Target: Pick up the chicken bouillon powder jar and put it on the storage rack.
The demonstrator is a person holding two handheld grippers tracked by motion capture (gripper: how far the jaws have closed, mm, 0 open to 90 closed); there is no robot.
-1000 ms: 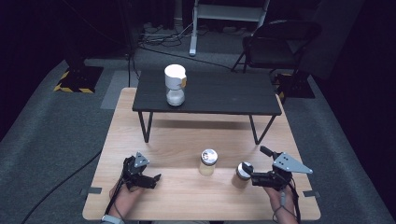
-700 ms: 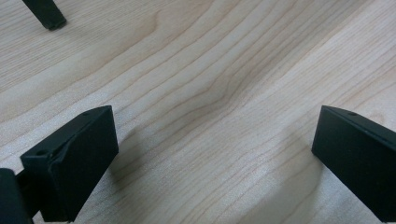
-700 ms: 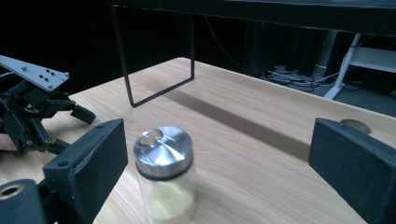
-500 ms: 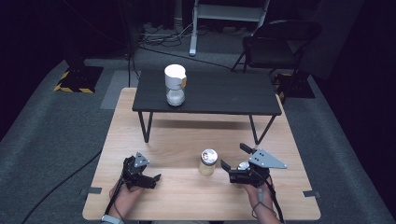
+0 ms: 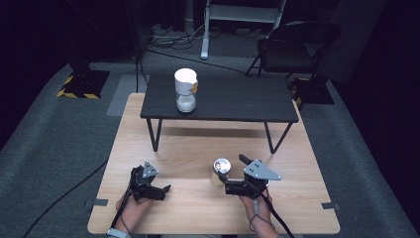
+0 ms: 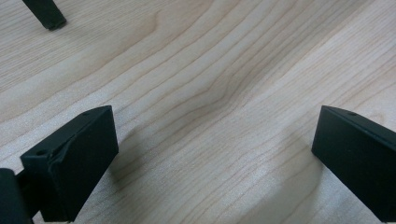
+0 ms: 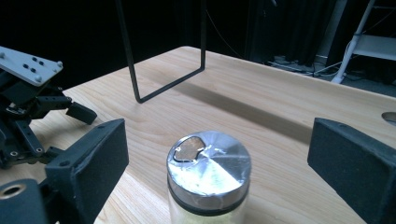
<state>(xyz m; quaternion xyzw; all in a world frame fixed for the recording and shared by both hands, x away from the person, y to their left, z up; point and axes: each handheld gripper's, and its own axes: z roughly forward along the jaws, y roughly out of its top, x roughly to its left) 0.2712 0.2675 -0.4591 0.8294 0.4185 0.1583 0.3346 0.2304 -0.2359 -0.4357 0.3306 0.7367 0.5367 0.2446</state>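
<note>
A small glass jar with a silver foil lid stands on the wooden table near its front edge. In the right gripper view the jar holds yellowish contents and sits between the jaws. My right gripper reaches in from the jar's right. Its jaws have just been closing a little around the jar, but the pads stand clear of the glass on both sides. My left gripper rests at the front left, open over bare wood.
A low black table on thin wire legs stands on the far half of the wooden table and carries a white two-part container. A folding chair stands on the floor behind. The left gripper lies beyond the jar.
My right gripper has slid left along the table front until its jaws flank the jar. The jar and the left gripper have stayed put.
</note>
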